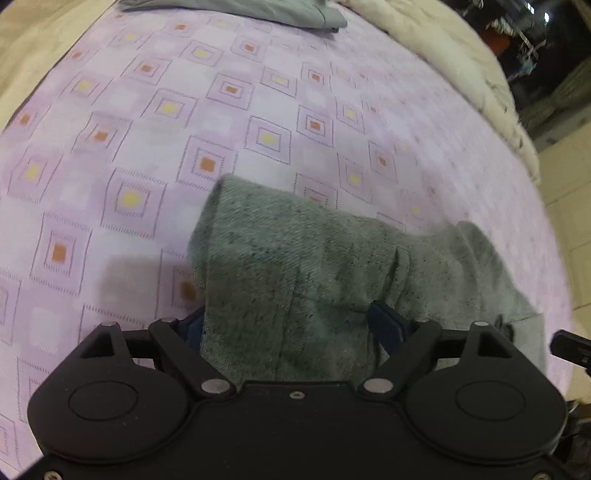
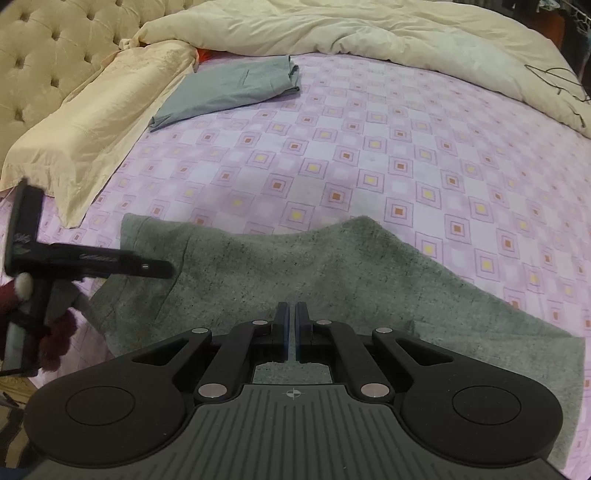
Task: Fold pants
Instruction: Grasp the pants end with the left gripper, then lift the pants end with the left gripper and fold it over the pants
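Grey flecked pants (image 2: 280, 266) lie spread on the pink patterned bed sheet (image 2: 369, 147) near the front edge. In the left wrist view the pants (image 1: 295, 266) drape over and between the fingers of my left gripper (image 1: 291, 325), raised off the sheet; the fingers stand wide apart with cloth between, so the hold is unclear. My right gripper (image 2: 291, 325) hovers over the near middle of the pants with its jaws almost together and nothing between them. The left gripper's body (image 2: 74, 258) shows at the left of the right wrist view.
A folded grey garment (image 2: 236, 88) lies at the far side by a cream pillow (image 2: 92, 122). A cream duvet (image 2: 369, 33) is bunched along the back. A tufted headboard (image 2: 55, 44) is at far left. The bed's right edge and the floor (image 1: 565, 192) show.
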Available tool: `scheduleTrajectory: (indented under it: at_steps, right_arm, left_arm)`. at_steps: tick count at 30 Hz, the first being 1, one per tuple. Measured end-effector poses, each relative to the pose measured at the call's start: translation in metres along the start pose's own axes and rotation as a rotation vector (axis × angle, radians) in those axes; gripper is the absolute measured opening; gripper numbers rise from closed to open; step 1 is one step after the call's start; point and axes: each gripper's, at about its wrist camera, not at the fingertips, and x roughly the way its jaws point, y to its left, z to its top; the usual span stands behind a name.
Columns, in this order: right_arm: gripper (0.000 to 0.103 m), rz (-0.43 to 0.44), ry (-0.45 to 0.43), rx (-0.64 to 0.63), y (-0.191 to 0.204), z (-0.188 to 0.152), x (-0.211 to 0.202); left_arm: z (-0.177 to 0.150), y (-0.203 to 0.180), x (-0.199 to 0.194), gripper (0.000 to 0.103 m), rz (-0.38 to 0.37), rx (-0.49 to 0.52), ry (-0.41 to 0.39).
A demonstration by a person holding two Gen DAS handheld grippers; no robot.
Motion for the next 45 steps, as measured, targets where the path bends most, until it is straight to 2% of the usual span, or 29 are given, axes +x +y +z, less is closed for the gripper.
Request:
scheduleTrajectory:
  at_steps: [2, 4, 6, 8, 9, 13, 17, 19, 20, 21, 24, 27, 29, 33, 35, 38, 40, 43, 45]
  right_arm:
    - [0.003, -0.011, 0.004, 0.017, -0.005, -0.004, -0.002]
    - [0.003, -0.027, 0.012, 0.038, -0.011, -0.010, -0.003]
    - [0.003, -0.044, 0.025, 0.056, -0.017, -0.017, -0.003]
    - [0.003, -0.060, 0.039, 0.072, -0.023, -0.026, -0.002]
    - [0.003, -0.067, 0.046, 0.077, -0.026, -0.030, -0.001]
    - [0.003, -0.128, 0.060, 0.098, -0.040, -0.042, 0.006]
    - [0.003, -0.189, 0.092, 0.147, -0.059, -0.049, 0.026]
    - [0.003, -0.196, 0.178, 0.152, -0.067, -0.059, 0.048]
    - [0.004, -0.175, 0.273, 0.157, -0.071, -0.067, 0.063]
    - [0.003, -0.157, 0.319, 0.150, -0.071, -0.073, 0.071]
    - [0.003, -0.139, 0.284, 0.093, -0.065, -0.065, 0.060]
    - [0.003, -0.109, 0.108, 0.102, -0.065, -0.043, 0.040]
    - [0.003, -0.113, 0.049, 0.121, -0.072, -0.025, 0.044]
    - [0.003, -0.138, 0.051, 0.178, -0.100, 0.006, 0.084]
    - [0.003, -0.135, 0.122, 0.209, -0.113, 0.016, 0.111]
    - [0.002, -0.127, 0.099, 0.201, -0.116, 0.023, 0.115]
    - [0.003, -0.114, 0.048, 0.162, -0.108, 0.019, 0.099]
    - [0.003, -0.044, -0.007, 0.130, -0.098, 0.003, 0.067]
    - [0.003, -0.030, -0.012, 0.120, -0.092, -0.008, 0.051]
  left_arm:
    - [0.000, -0.005, 0.000, 0.084, 0.022, 0.020, 0.016]
    - [-0.003, -0.005, -0.004, 0.074, 0.034, 0.018, 0.023]
    - [-0.007, -0.002, -0.017, 0.041, 0.062, -0.030, 0.001]
    - [-0.011, 0.003, -0.033, 0.029, 0.027, -0.086, -0.021]
    - [-0.012, 0.002, -0.040, 0.027, 0.028, -0.091, -0.029]
    - [-0.014, -0.020, -0.058, 0.024, 0.088, -0.013, -0.046]
    - [-0.009, -0.030, -0.067, 0.024, 0.114, -0.019, -0.059]
    - [-0.005, -0.036, -0.066, 0.023, 0.127, -0.027, -0.061]
    - [-0.004, -0.037, -0.066, 0.023, 0.135, -0.032, -0.058]
    - [-0.003, -0.038, -0.067, 0.023, 0.141, -0.036, -0.051]
    - [-0.002, -0.042, -0.072, 0.021, 0.162, -0.050, -0.058]
    - [-0.001, -0.047, -0.080, 0.016, 0.178, -0.066, -0.078]
    - [0.000, -0.051, -0.086, 0.013, 0.197, -0.066, -0.097]
    - [-0.001, -0.060, -0.093, 0.010, 0.227, -0.062, -0.125]
    - [-0.002, -0.065, -0.093, 0.002, 0.263, -0.029, -0.144]
    - [-0.006, -0.064, -0.088, 0.003, 0.269, -0.036, -0.133]
    - [-0.014, -0.056, -0.091, 0.004, 0.263, -0.088, -0.128]
    - [-0.032, -0.042, -0.096, 0.009, 0.232, -0.153, -0.133]
    - [-0.044, -0.032, -0.094, 0.022, 0.237, -0.155, -0.114]
